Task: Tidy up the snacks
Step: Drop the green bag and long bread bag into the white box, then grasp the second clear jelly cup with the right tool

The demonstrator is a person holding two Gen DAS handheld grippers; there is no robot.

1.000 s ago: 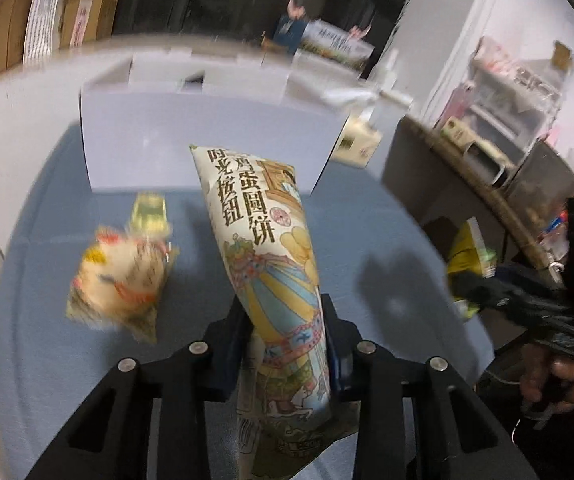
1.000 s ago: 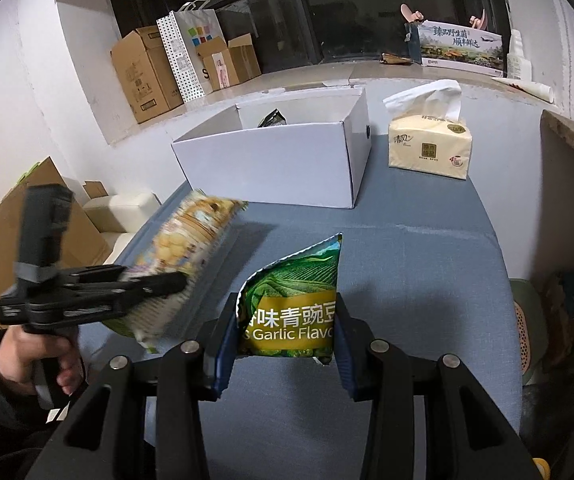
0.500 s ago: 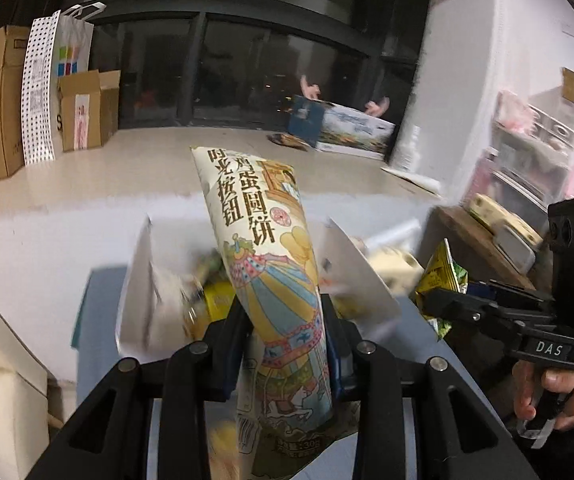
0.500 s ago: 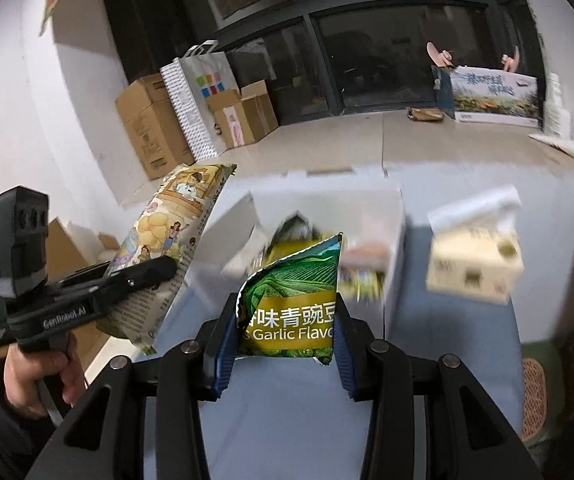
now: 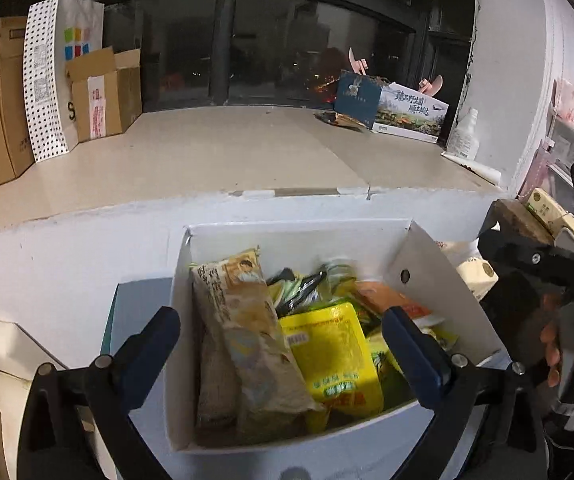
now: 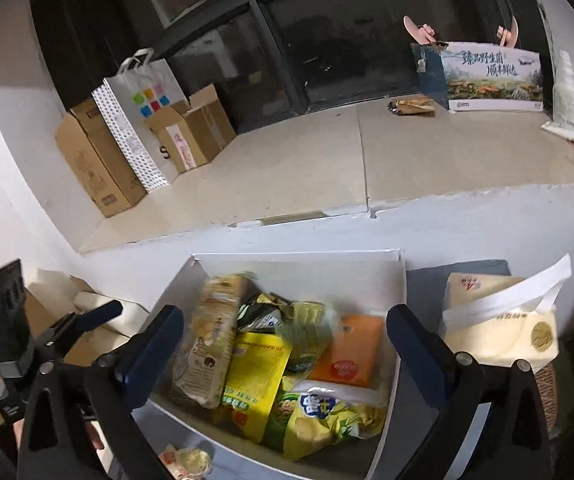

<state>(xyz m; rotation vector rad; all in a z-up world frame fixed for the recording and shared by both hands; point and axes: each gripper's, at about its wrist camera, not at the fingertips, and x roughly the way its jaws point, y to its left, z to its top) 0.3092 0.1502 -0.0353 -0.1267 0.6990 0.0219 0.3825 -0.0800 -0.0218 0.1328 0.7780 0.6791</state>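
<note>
A white cardboard box (image 5: 443, 292) holds several snack packs; it also shows in the right wrist view (image 6: 399, 292). The tall biscuit bag (image 5: 247, 344) lies along its left side, blurred, and shows in the right wrist view (image 6: 207, 344) too. A yellow pack (image 5: 335, 364) lies beside it. The green pea pack (image 6: 307, 336) is a blurred shape among the snacks. My left gripper (image 5: 283, 344) is open and empty above the box. My right gripper (image 6: 283, 344) is open and empty above it too.
A tissue box (image 6: 499, 328) stands right of the box on the blue table. A small snack (image 6: 185, 460) lies in front of the box. Cardboard boxes (image 6: 99, 160) and a paper bag (image 6: 139, 116) stand on the ledge behind.
Both grippers moved over the white box and opened. The biscuit bag left my left gripper and the green pea pack left my right gripper; both now lie in the box.
</note>
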